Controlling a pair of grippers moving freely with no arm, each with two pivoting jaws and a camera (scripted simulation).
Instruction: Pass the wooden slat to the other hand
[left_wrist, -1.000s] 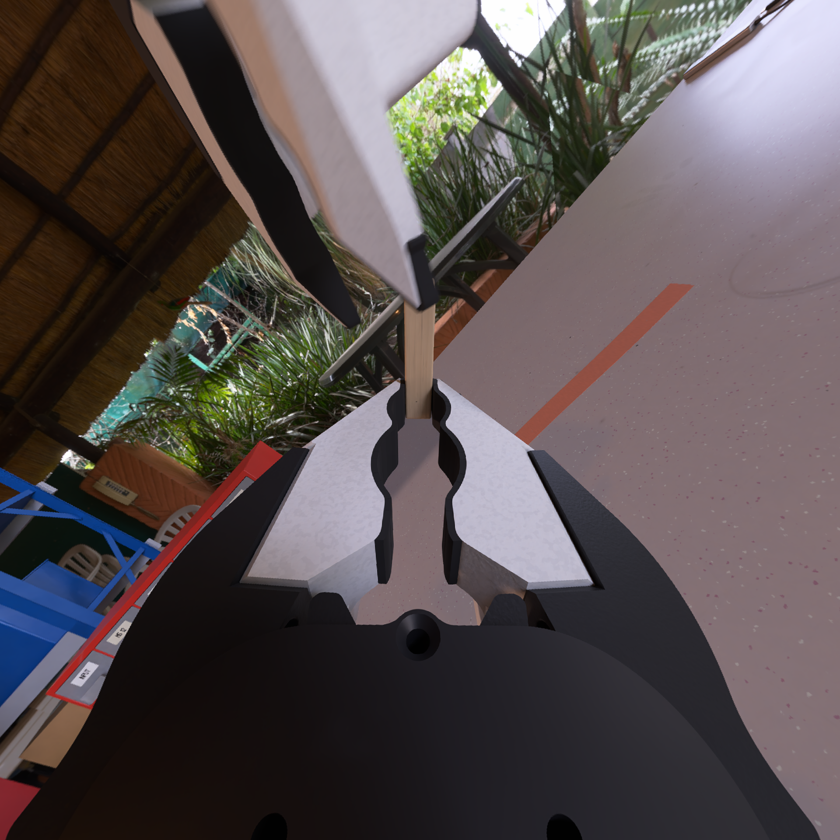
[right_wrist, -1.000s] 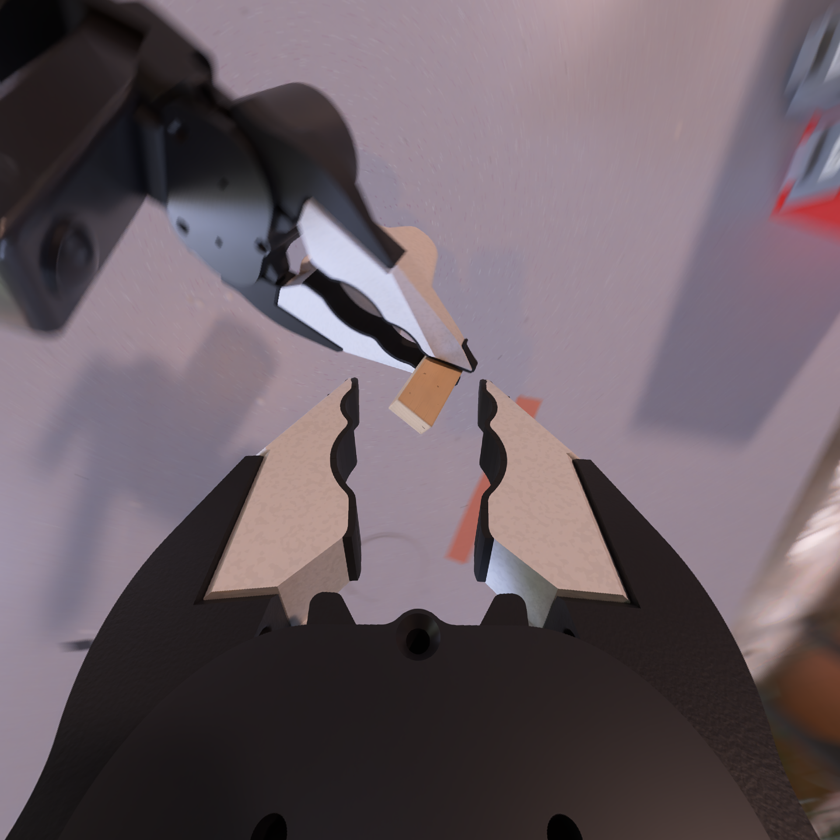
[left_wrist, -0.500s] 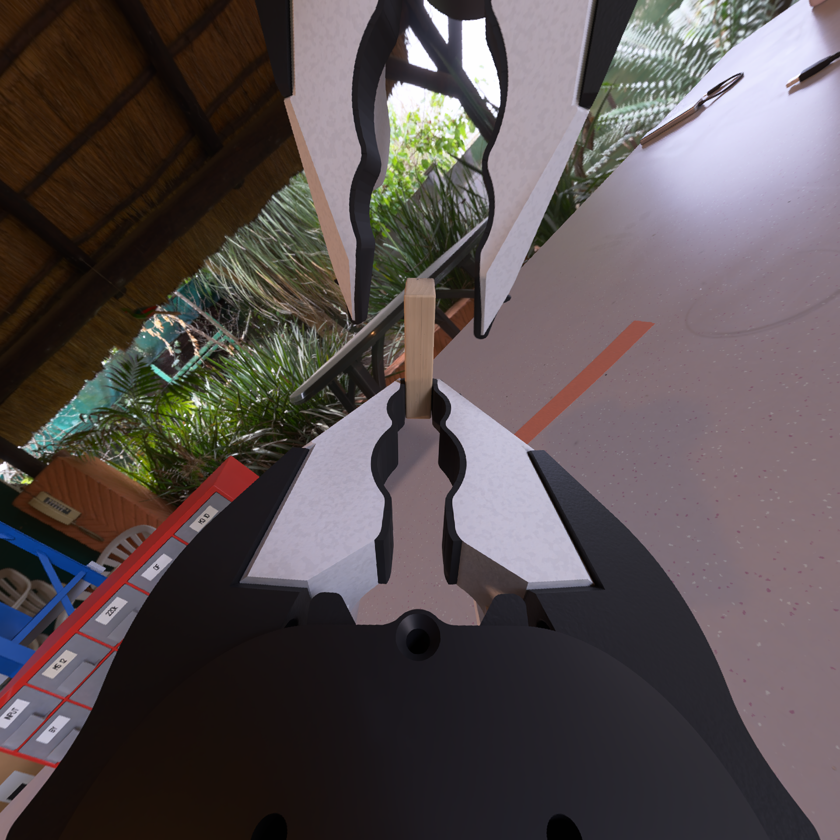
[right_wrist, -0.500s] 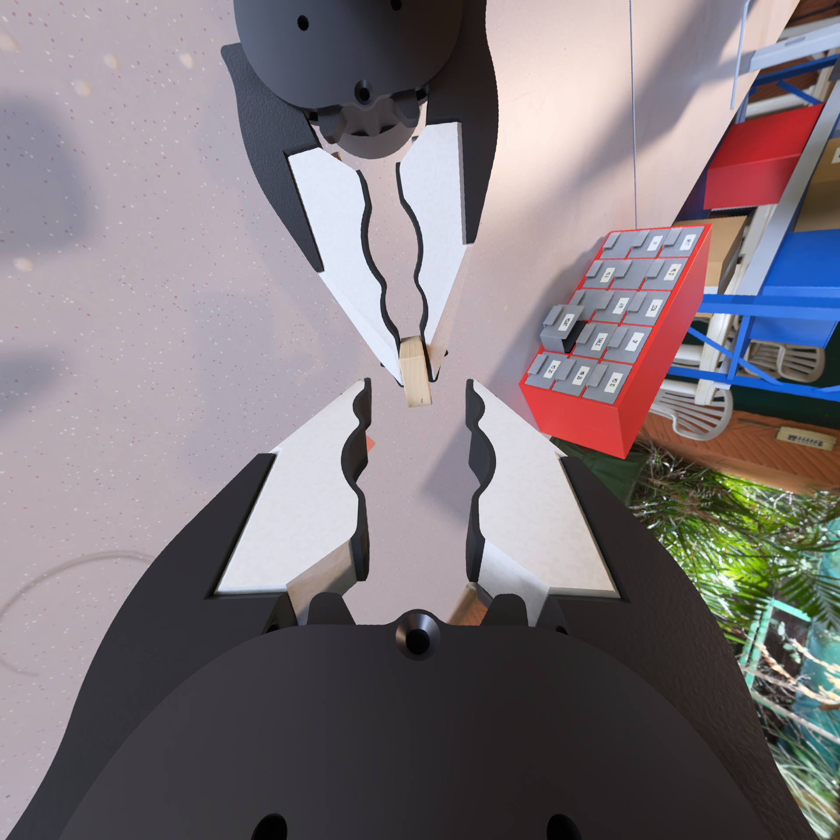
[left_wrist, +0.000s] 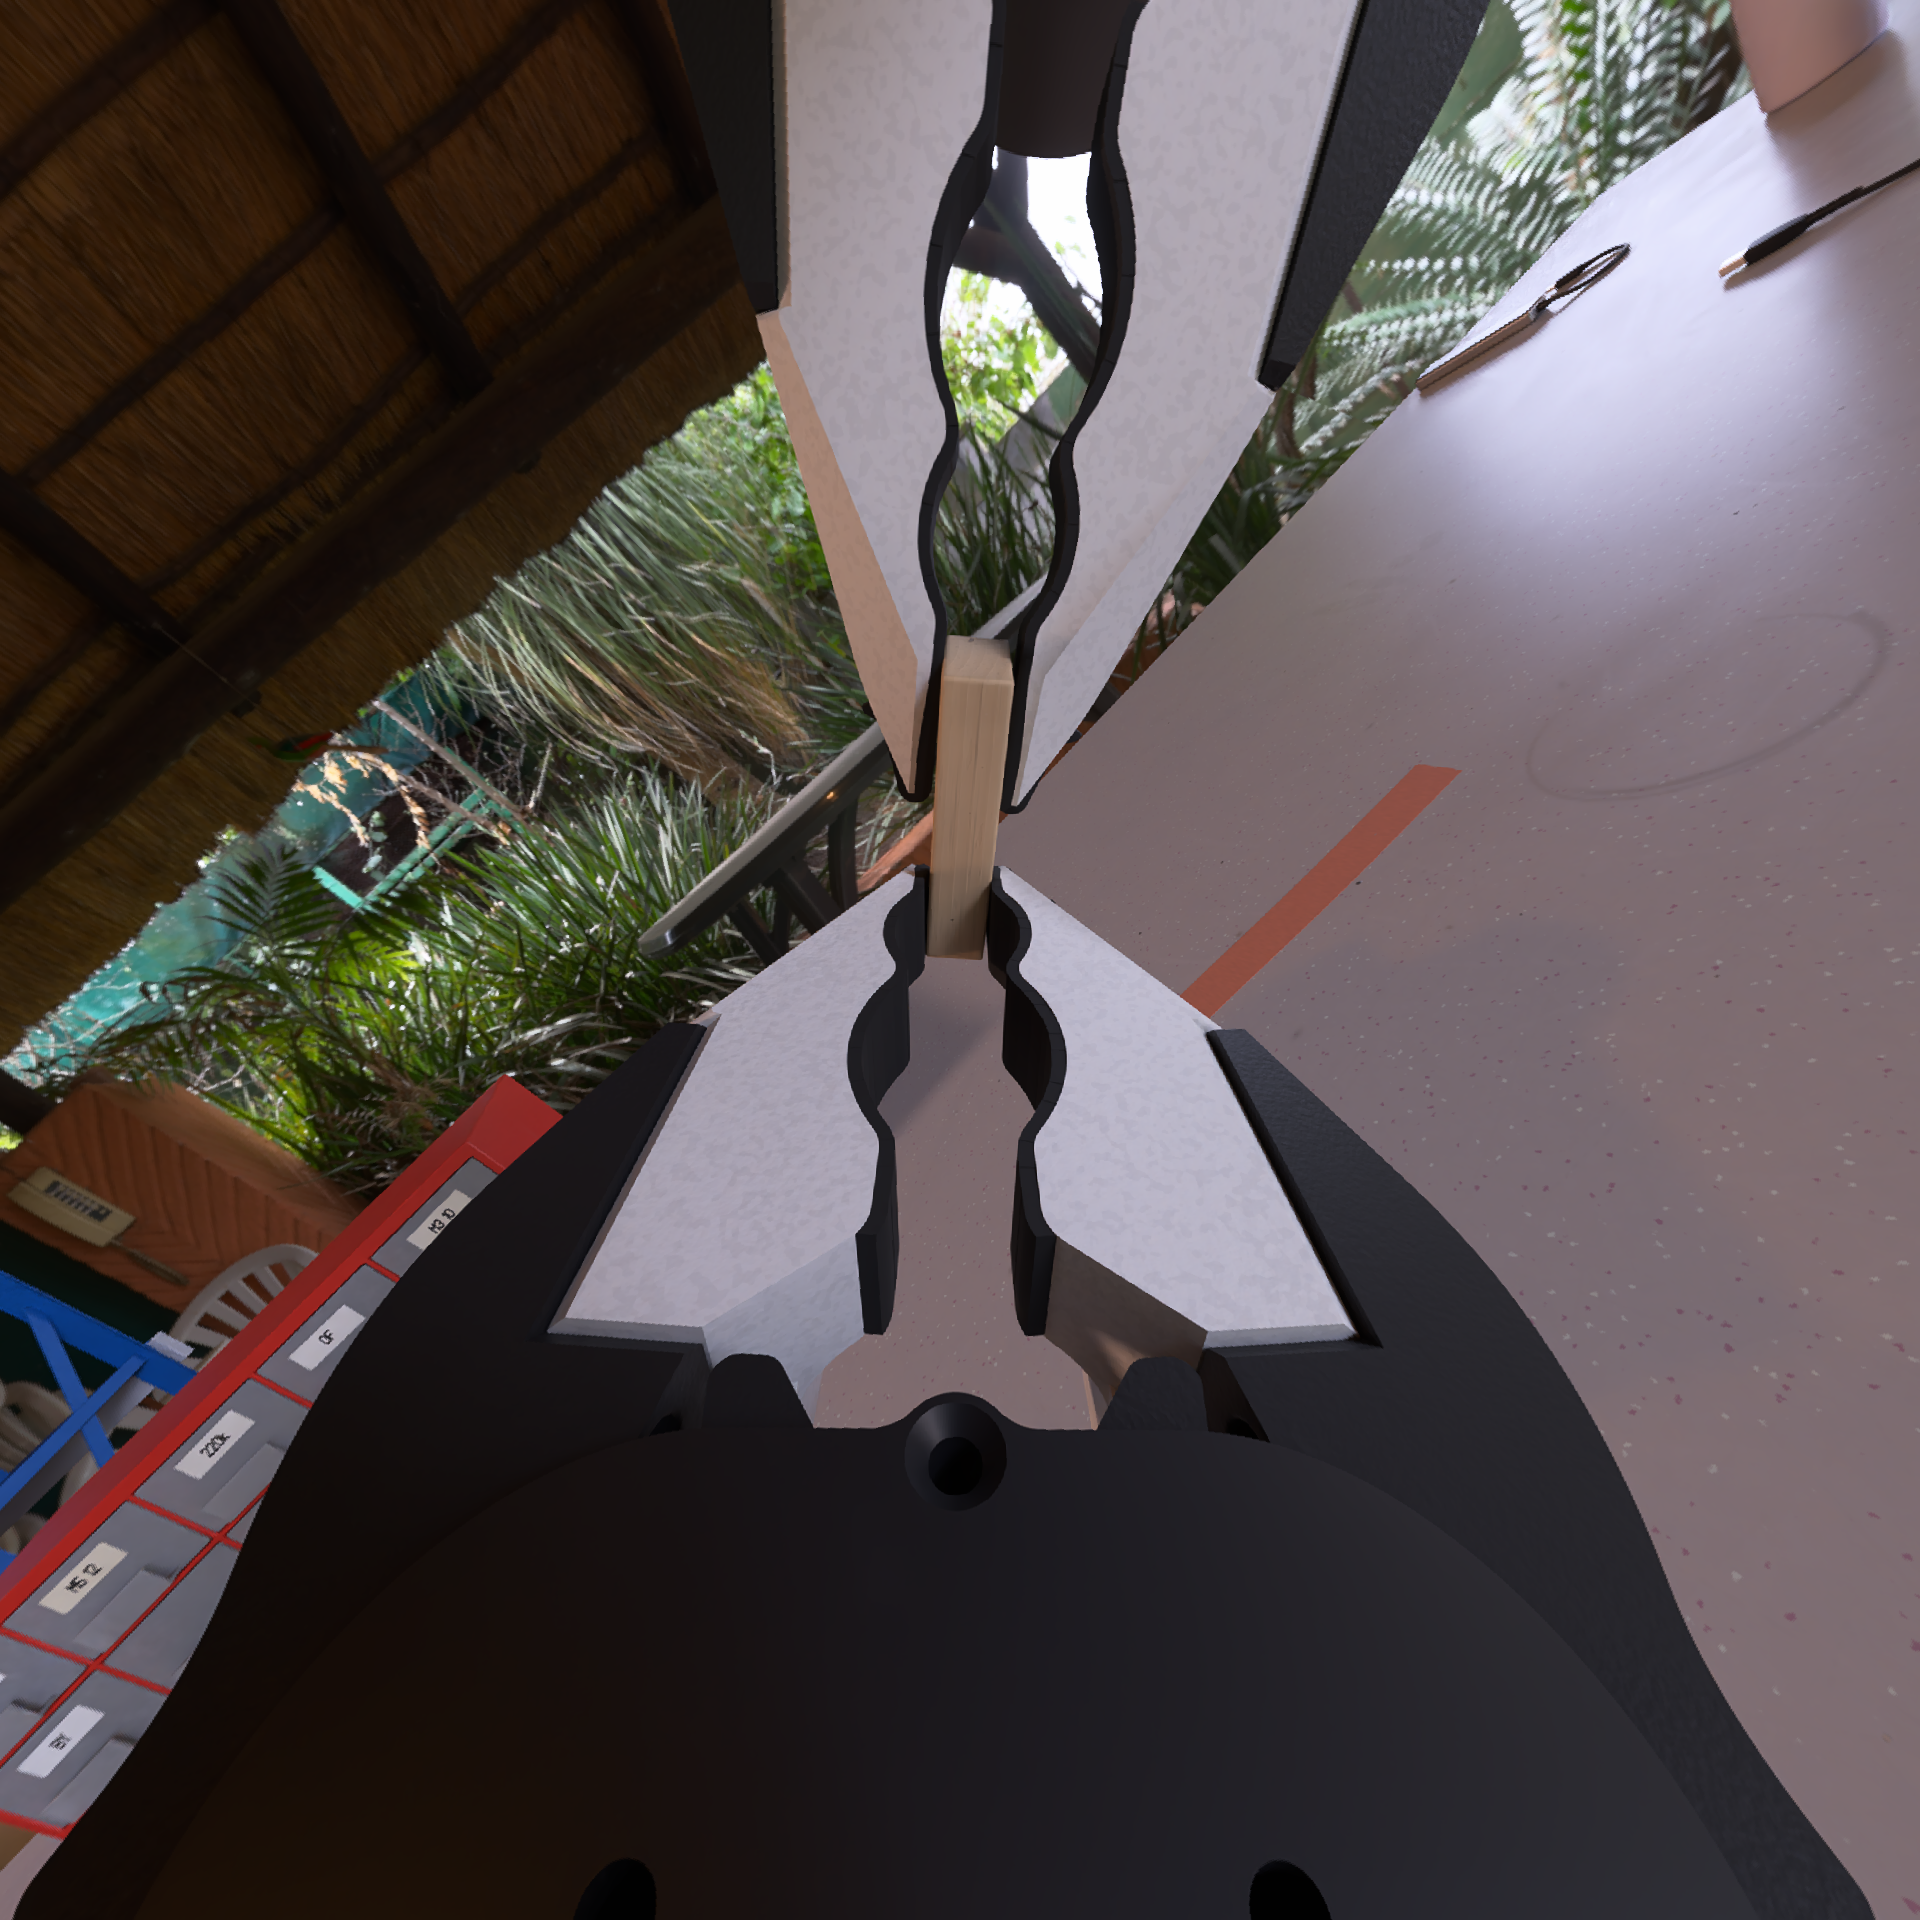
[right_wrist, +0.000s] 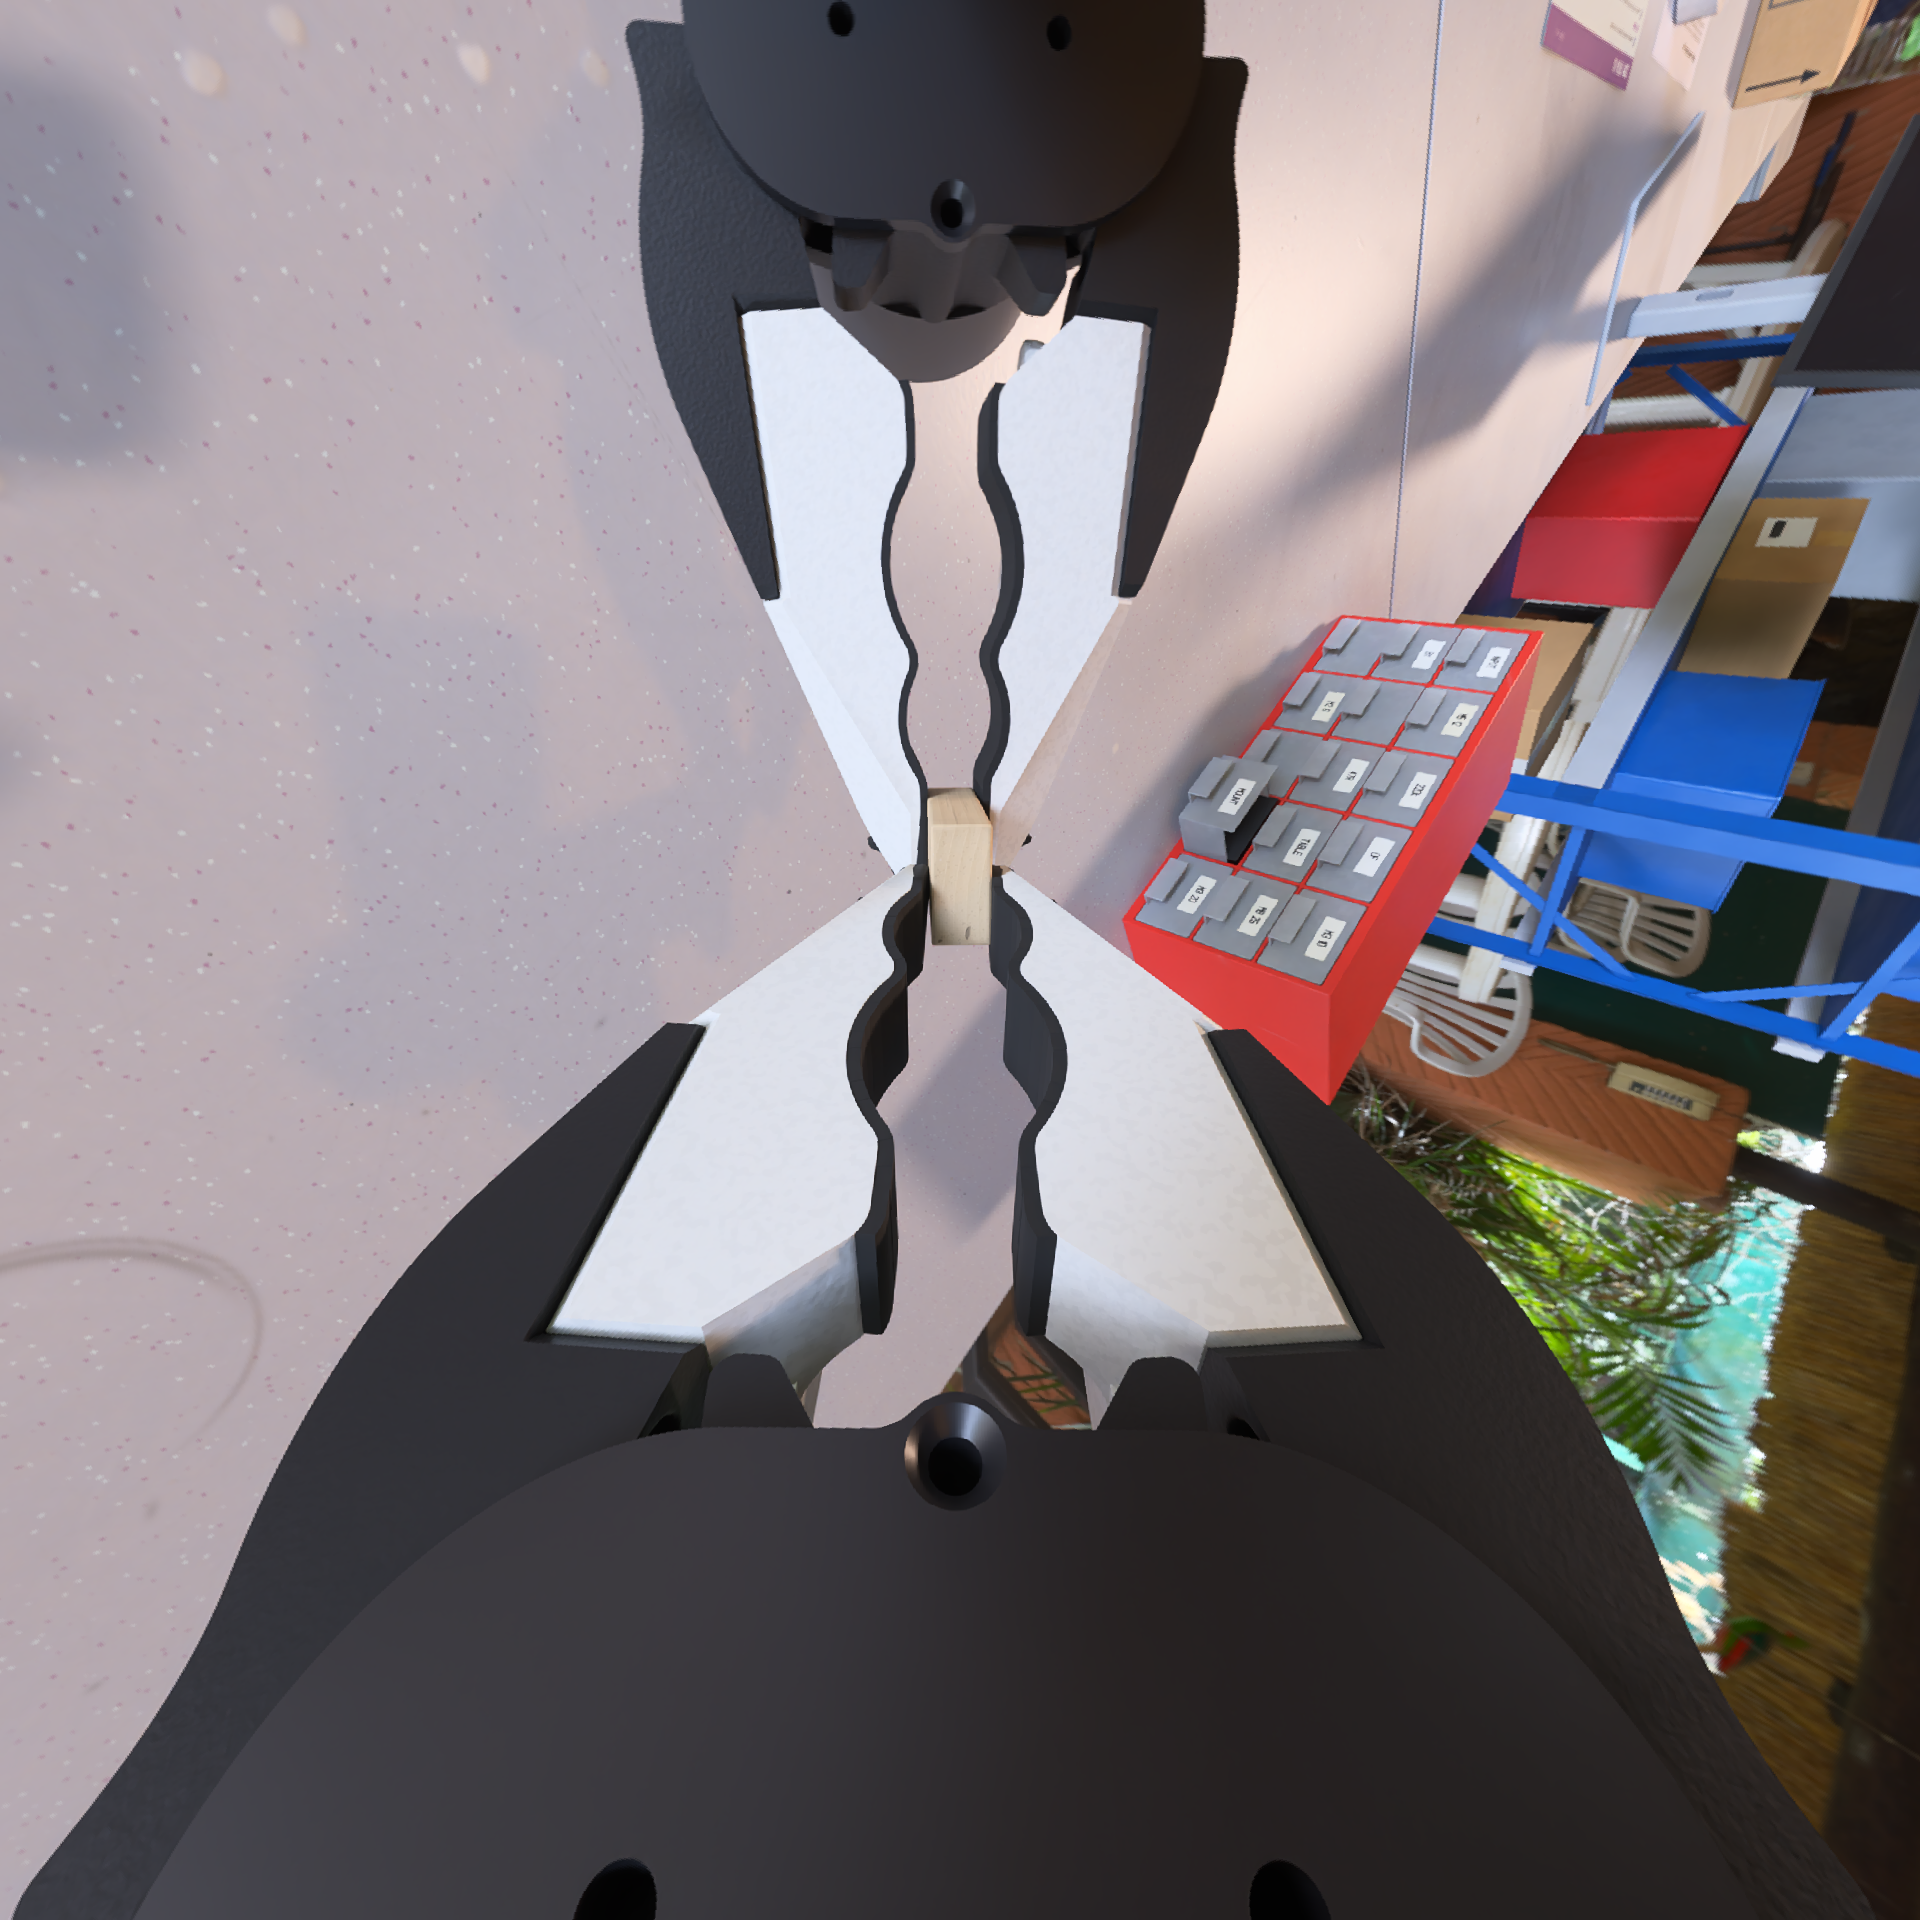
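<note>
The wooden slat is a short pale wooden piece held in the air between the two grippers, which face each other tip to tip. My left gripper is shut on its near end. My right gripper comes in from the top of the left wrist view and is shut on its far end. In the right wrist view the slat sits between my right gripper at the bottom and the left gripper coming from the top. Both pairs of fingertips touch the slat's sides.
A pinkish speckled table lies below, with an orange tape strip, a thin tool and a dark cable end. A red cabinet of small grey drawers stands at the table's side. A blue rack is beyond it.
My right gripper swung round to face the left one, moved onto the slat's free end and shut on it. The left gripper kept its hold.
</note>
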